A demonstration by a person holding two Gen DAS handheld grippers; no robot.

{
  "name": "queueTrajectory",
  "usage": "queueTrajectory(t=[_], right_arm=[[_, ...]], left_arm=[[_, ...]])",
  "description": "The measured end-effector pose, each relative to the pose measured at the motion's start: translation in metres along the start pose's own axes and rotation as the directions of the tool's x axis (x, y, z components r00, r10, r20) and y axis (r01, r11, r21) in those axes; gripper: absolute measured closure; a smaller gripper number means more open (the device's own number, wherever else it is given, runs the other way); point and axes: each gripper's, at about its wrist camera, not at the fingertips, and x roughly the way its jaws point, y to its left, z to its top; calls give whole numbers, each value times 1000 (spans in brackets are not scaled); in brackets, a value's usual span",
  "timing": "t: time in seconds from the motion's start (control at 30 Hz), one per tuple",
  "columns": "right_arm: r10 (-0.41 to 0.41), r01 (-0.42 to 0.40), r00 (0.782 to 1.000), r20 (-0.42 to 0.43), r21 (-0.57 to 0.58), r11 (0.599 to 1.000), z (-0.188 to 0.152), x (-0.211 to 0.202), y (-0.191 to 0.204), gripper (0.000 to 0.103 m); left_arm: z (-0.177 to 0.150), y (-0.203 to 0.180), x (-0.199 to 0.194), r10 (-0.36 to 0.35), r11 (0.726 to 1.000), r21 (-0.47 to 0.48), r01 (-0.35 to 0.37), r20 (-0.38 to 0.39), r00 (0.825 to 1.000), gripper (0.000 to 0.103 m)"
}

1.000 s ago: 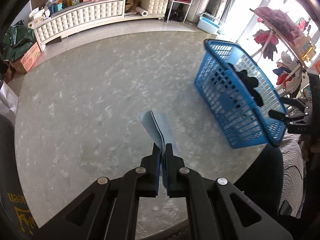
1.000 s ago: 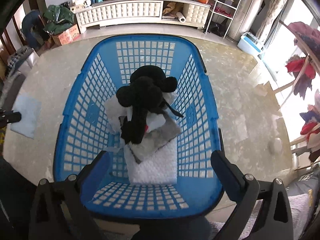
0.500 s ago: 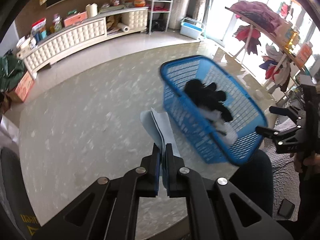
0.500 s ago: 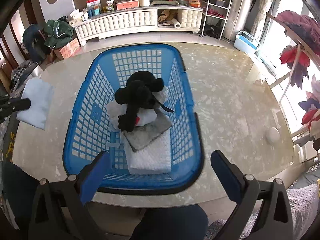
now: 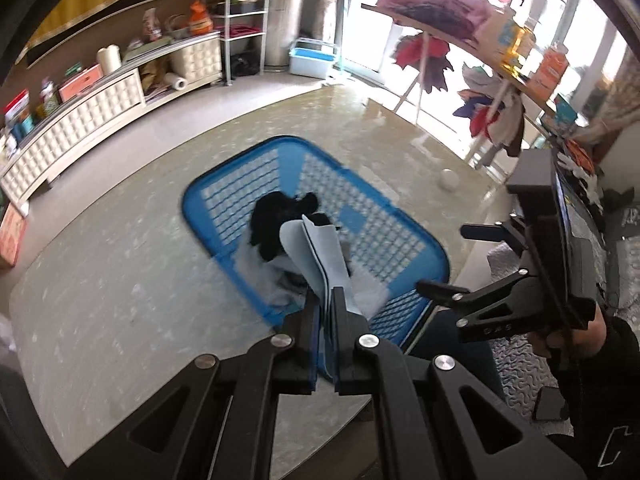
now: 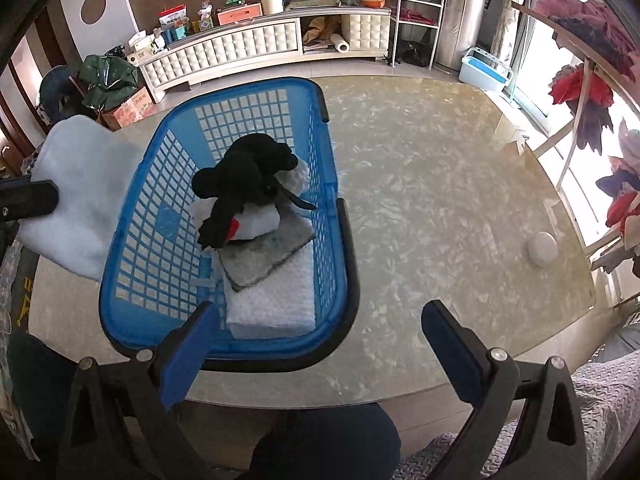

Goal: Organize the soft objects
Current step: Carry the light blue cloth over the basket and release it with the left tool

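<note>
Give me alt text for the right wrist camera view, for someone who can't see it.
A blue basket on a marble table holds a black plush toy atop folded cloths. The right gripper is open and empty in front; at left, the left gripper holds a pale blue cloth.

On the bench (image 6: 420, 208) the basket (image 6: 132, 240) stands toward the left. In it a plush toy (image 6: 244, 176) lies atop 3 stacked cloths (image 6: 272, 300). A folded cloth (image 6: 80, 196) hangs at the basket's left rim. A small round object (image 6: 542, 249) sits far right.
</note>
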Motion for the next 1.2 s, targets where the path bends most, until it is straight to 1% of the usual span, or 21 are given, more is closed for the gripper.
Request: queueTrajectory(t=[0.13, 0.3, 0.53, 0.77, 0.93, 1.13, 1.17, 1.2], right_arm=[[9, -9, 1000, 0, 4, 1000, 2, 1, -4, 2], [12, -12, 1000, -5, 7, 1000, 2, 1, -10, 2], [17, -17, 1000, -10, 22, 1000, 2, 3, -19, 2], [26, -26, 999, -19, 35, 999, 3, 6, -23, 2], [33, -32, 999, -19, 43, 999, 4, 6, -23, 2], [44, -43, 999, -19, 48, 998, 3, 7, -24, 2], [46, -45, 999, -19, 50, 998, 3, 7, -24, 2], [47, -46, 999, -19, 51, 998, 3, 7, -24, 2]], left_arm=[[8, -14, 18, -32, 999, 34, 33, -25, 999, 99], [15, -24, 42, -68, 996, 53, 71, -63, 996, 99], [22, -39, 74, -91, 990, 94, 103, -117, 989, 99], [28, -47, 104, -97, 985, 128, 117, -156, 983, 99], [24, -47, 121, -71, 985, 140, 98, -187, 980, 99], [22, -49, 127, -42, 985, 155, 73, -192, 981, 98], [22, -49, 128, -39, 985, 155, 69, -189, 981, 94], [22, -49, 127, -35, 986, 156, 64, -185, 982, 85]])
